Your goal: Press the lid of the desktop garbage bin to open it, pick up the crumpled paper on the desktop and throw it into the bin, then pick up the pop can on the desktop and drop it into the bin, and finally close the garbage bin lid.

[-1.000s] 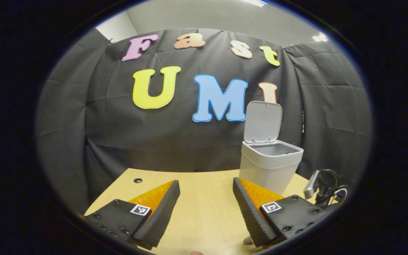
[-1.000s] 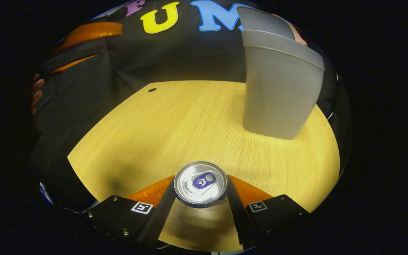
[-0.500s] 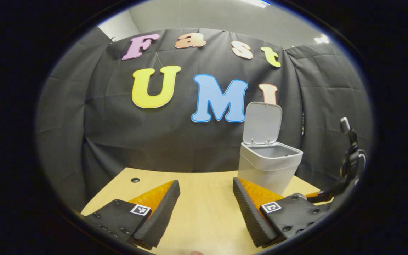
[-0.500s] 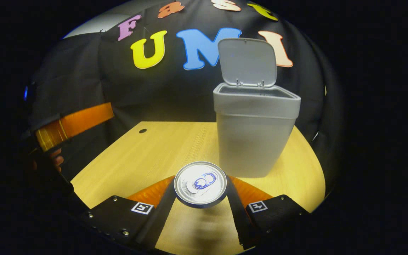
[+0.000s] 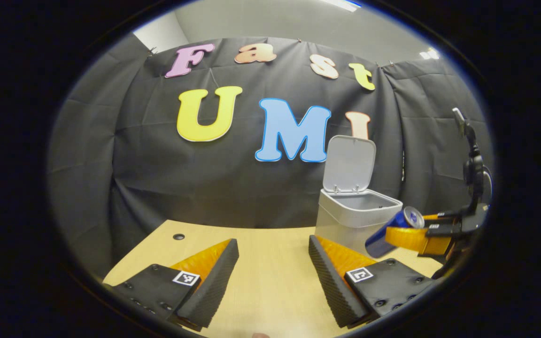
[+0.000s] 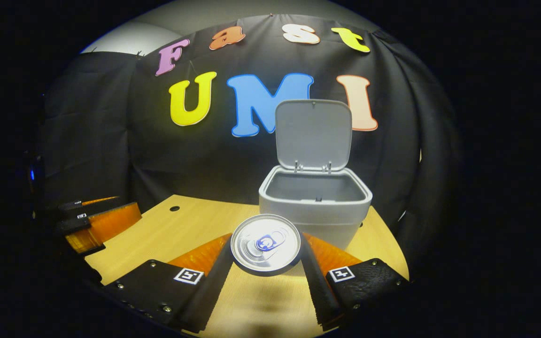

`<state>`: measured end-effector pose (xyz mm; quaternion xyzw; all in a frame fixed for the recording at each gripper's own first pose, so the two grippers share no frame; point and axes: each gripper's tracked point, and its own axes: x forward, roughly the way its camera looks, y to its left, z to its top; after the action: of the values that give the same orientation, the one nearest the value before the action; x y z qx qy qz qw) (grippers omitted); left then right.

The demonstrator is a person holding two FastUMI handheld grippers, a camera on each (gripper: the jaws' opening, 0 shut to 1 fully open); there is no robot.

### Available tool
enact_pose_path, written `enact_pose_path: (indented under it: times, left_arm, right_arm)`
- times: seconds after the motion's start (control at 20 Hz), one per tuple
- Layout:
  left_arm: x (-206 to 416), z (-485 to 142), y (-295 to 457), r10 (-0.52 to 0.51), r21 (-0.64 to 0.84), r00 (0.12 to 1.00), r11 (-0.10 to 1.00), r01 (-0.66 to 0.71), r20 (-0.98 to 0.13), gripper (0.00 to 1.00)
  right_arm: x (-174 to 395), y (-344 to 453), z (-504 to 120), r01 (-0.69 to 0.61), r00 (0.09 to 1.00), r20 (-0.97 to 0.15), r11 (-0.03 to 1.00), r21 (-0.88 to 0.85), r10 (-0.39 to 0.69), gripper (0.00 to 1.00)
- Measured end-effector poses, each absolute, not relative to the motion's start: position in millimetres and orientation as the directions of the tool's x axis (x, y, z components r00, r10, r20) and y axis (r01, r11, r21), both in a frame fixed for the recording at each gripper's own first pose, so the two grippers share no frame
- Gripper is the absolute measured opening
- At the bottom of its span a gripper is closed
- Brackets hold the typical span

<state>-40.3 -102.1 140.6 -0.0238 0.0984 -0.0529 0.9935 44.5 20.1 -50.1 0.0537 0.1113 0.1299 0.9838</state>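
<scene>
The grey garbage bin (image 6: 315,206) stands at the back of the wooden table with its lid (image 6: 313,134) tipped up against the wall. My right gripper (image 6: 266,256) is shut on the pop can (image 6: 266,243), whose silver top faces the camera, held in the air in front of the bin. In the left gripper view the blue pop can (image 5: 392,231) hangs tilted just right of the garbage bin (image 5: 355,220), clamped by the right gripper (image 5: 413,234). My left gripper (image 5: 273,277) is open over the table with nothing between its fingers.
The wooden table (image 6: 190,230) has a small round hole (image 6: 174,208) near its back left corner. The left gripper (image 6: 96,223) shows at the left edge of the right gripper view. Black cloth closes off the back.
My right gripper has lifted the pop can higher and tilted up towards the bin's open mouth. The left gripper has stayed nearly still and open.
</scene>
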Motion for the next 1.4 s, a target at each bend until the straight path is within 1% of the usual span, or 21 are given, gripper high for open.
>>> enact_pose_path:
  times: [0.2,0.25,0.3,0.35,0.6,0.75,0.8,0.85,0.9,0.95,1.15,1.2,1.35,1.4]
  left_arm:
    - [-41,140,-101,-0.102,-0.054,0.976,0.994,0.094,-0.195,1.0]
    - [-40,140,-101,-0.1,-0.053,0.976,0.994,0.092,-0.196,0.98]
    - [-41,140,-101,-0.1,-0.054,0.975,0.994,0.091,-0.196,0.98]
    - [-40,140,-101,-0.098,-0.054,0.976,0.995,0.089,-0.197,1.0]
    - [-39,143,-103,-0.095,-0.055,0.977,0.995,0.086,-0.192,1.0]
    - [-41,144,-106,-0.093,-0.05,0.978,0.995,0.085,-0.189,1.0]
    - [-42,144,-105,-0.089,-0.046,0.978,0.996,0.081,-0.189,0.98]
    - [-43,144,-104,-0.085,-0.044,0.978,0.996,0.078,-0.189,1.0]
    - [-44,144,-103,-0.081,-0.042,0.979,0.996,0.075,-0.189,1.0]
    - [-43,144,-103,-0.078,-0.043,0.979,0.997,0.071,-0.189,0.98]
    - [-44,145,-100,-0.064,-0.047,0.979,0.997,0.056,-0.192,0.98]
    - [-45,145,-99,-0.06,-0.046,0.979,0.998,0.052,-0.192,1.0]
    - [-45,145,-99,-0.05,-0.04,0.98,0.998,0.043,-0.193,1.0]
    - [-45,145,-99,-0.047,-0.038,0.98,0.998,0.04,-0.193,0.98]
  right_arm:
    - [63,4,-14,-0.225,0.966,-0.111,0.969,0.098,0.235,0.82]
    - [66,1,-6,-0.219,0.97,-0.09,0.972,0.091,0.227,0.82]
    - [69,-2,2,-0.212,0.973,-0.071,0.974,0.084,0.218,0.82]
    - [74,-5,11,-0.206,0.976,-0.05,0.975,0.078,0.21,0.82]
    - [97,-18,29,-0.171,0.985,-0.002,0.984,0.042,0.171,0.82]
    - [111,-23,30,-0.159,0.987,0.001,0.987,0.025,0.159,0.81]
    - [117,-24,29,-0.156,0.988,0.001,0.988,0.019,0.156,0.82]
    - [122,-25,28,-0.153,0.988,-0.002,0.988,0.014,0.153,0.81]
    - [127,-25,25,-0.152,0.988,-0.003,0.988,0.01,0.152,0.82]
    - [132,-26,23,-0.149,0.989,-0.008,0.989,0.004,0.15,0.82]
    - [152,-27,8,-0.15,0.988,-0.045,0.989,-0.012,0.149,0.82]
    - [157,-27,4,-0.149,0.987,-0.056,0.989,-0.011,0.149,0.82]
    - [168,-25,-8,-0.153,0.984,-0.092,0.988,0.002,0.153,0.82]
    - [173,-25,-11,-0.152,0.983,-0.1,0.988,0.001,0.151,0.82]
